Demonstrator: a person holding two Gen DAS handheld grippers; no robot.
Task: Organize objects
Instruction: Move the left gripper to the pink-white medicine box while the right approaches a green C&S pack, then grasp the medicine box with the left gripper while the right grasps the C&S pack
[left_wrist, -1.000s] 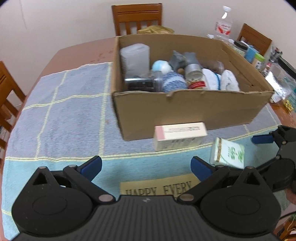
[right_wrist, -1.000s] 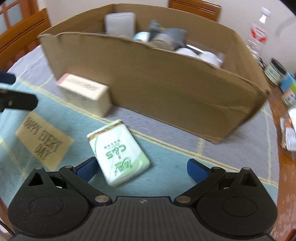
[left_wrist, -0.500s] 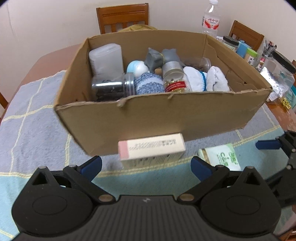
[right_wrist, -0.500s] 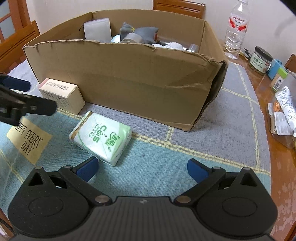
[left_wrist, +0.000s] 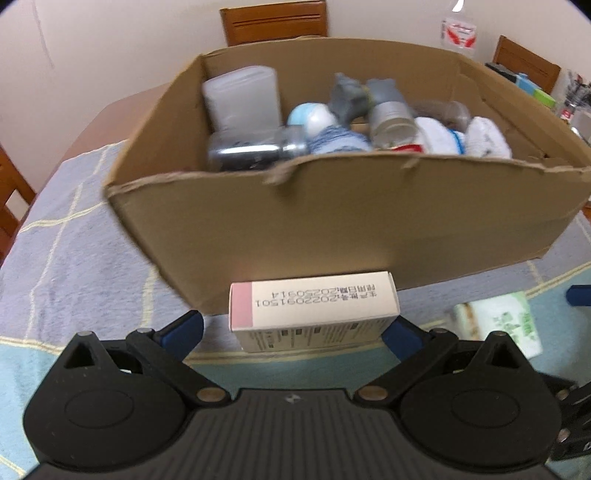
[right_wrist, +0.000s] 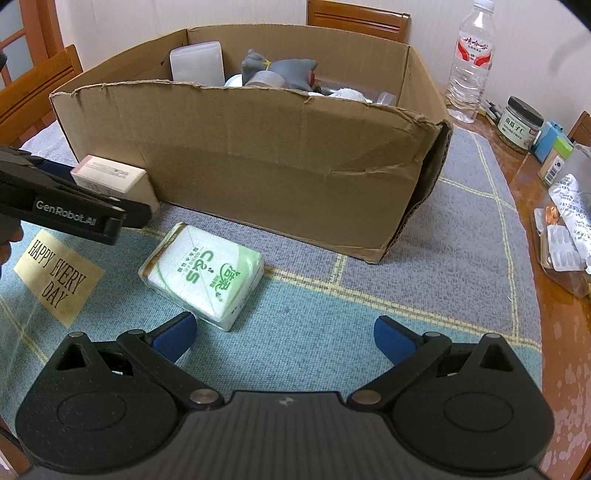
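Note:
A white and pink carton (left_wrist: 314, 312) lies on the blue mat against the front wall of a cardboard box (left_wrist: 332, 221). My left gripper (left_wrist: 291, 332) is open, its blue fingertips on either side of the carton's near end; it also shows in the right wrist view (right_wrist: 74, 218) beside the carton (right_wrist: 110, 177). A green and white tissue pack (right_wrist: 203, 277) lies on the mat in front of the box (right_wrist: 280, 166). My right gripper (right_wrist: 284, 338) is open and empty, just behind the pack's near right corner. The box holds a plastic container, jars, a grey toy and rolled cloths.
A "HAPPY EVERY DAY" label (right_wrist: 59, 277) is on the mat at left. A water bottle (right_wrist: 469, 62), a jar (right_wrist: 519, 123), small boxes and blister packs (right_wrist: 565, 236) crowd the table's right side. Wooden chairs (right_wrist: 356, 18) stand around the table.
My left gripper has moved forward until the carton sits between its open fingers. My right gripper has come a little closer to the tissue pack.

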